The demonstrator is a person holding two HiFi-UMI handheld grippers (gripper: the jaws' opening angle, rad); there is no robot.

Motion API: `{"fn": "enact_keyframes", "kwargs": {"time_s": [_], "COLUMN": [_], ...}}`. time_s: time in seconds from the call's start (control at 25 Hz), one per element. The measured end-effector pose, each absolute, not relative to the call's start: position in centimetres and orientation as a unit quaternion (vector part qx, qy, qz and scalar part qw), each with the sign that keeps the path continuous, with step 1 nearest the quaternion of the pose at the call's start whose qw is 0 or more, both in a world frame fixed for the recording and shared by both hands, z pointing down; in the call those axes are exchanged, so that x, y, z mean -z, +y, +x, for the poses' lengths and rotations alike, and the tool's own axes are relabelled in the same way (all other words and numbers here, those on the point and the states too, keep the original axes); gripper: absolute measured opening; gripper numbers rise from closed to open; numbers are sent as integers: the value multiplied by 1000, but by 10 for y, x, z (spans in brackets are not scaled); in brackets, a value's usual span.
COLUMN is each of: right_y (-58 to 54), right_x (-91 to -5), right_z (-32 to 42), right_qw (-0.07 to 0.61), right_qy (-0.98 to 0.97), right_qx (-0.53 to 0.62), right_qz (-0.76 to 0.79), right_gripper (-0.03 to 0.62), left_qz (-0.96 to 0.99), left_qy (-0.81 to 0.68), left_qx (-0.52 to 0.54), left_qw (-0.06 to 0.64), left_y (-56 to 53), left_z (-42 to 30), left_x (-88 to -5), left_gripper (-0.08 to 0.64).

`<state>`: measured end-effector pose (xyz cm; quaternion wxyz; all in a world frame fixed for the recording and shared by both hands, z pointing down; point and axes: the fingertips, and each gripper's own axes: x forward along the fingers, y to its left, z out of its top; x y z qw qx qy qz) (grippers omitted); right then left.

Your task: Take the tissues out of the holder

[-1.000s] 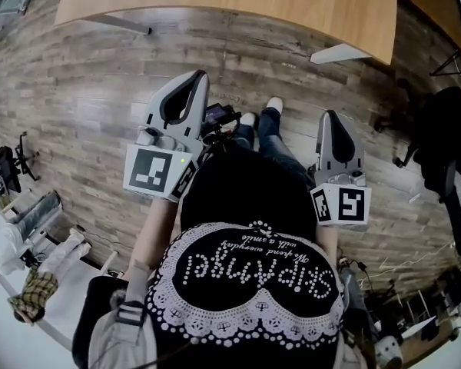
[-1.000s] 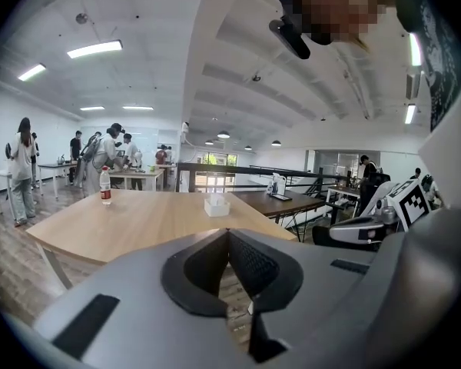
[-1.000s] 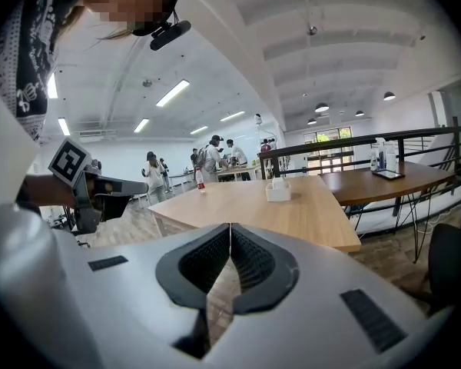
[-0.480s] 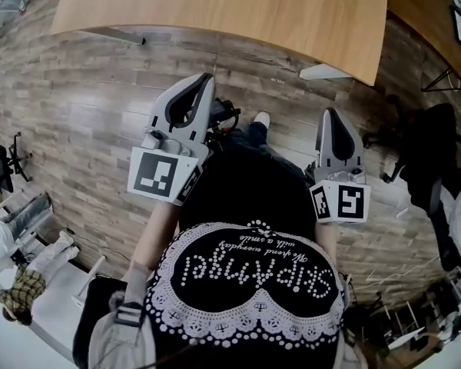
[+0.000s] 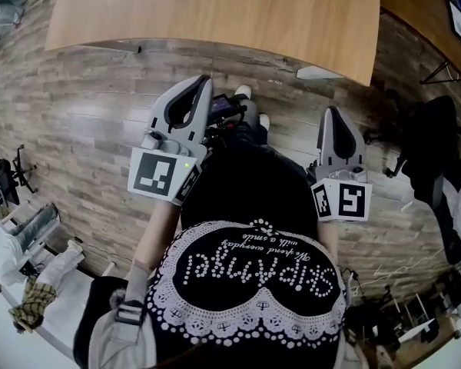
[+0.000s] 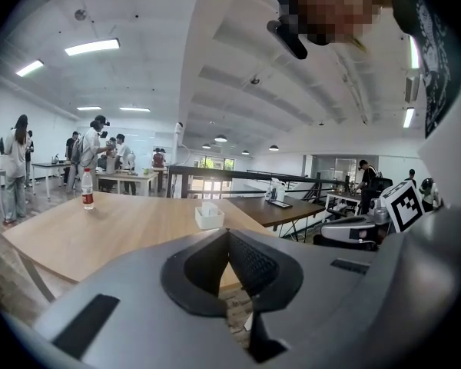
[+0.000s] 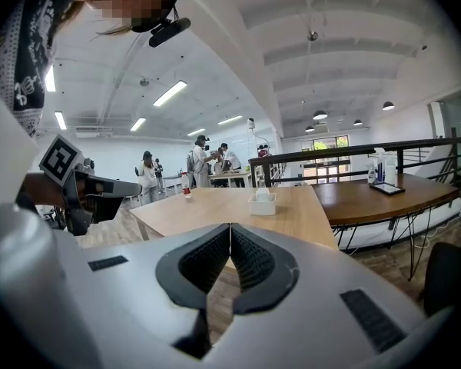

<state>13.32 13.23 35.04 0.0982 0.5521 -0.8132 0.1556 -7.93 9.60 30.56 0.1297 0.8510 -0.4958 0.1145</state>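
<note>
The task has not really begun; this reads as the approach step. The person stands on the plank floor (image 5: 84,121) facing the wooden counter (image 5: 215,10), which lies at 12 o'clock in the head view, and neither gripper is over it yet. The left gripper (image 6: 228,234) has its ribbed pads pressed tip to tip with nothing between them. The right gripper (image 7: 230,227) is closed in the same way and is also empty. The white tissue holder (image 6: 209,218) sits on the counter well apart from both grippers. In the left gripper view it is at about 12 o'clock above the closed jaw tips, and in the right gripper view at about 1 o'clock. A tuft of tissues (image 6: 208,205) stands up out of its top. The head view does not show it. As I judge it, the next move is to step up to the counter, open one gripper and bring it down over the tuft. The other gripper would probably steady the holder so it does not lift with the pull. For writing, the black shirt (image 5: 246,198) carries a beaded word that seems to read "SkipAngel", upside down in the head view, above smaller script that is too fine to be sure of. A bottle (image 6: 87,198) at 9 o'clock on the counter has a red label, unreadable. The marker cubes show only black-and-white patterns.
</note>
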Motion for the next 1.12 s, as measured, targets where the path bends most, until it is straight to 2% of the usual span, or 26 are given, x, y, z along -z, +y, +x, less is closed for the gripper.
{"fn": "enact_keyframes", "kwargs": {"time_s": [1.12], "right_y": [61], "right_x": [-341], "right_z": [120], "right_qw": [99], "right_qy": [-759], "right_qx": [-158], "right_qz": [624], "right_gripper": [11], "left_qz": [884], "left_qy": [-428], "left_qx": [-111], "left_qw": [149], "left_y": [-12], "left_z": [-93], "left_x": [-310], "left_gripper": [6]}}
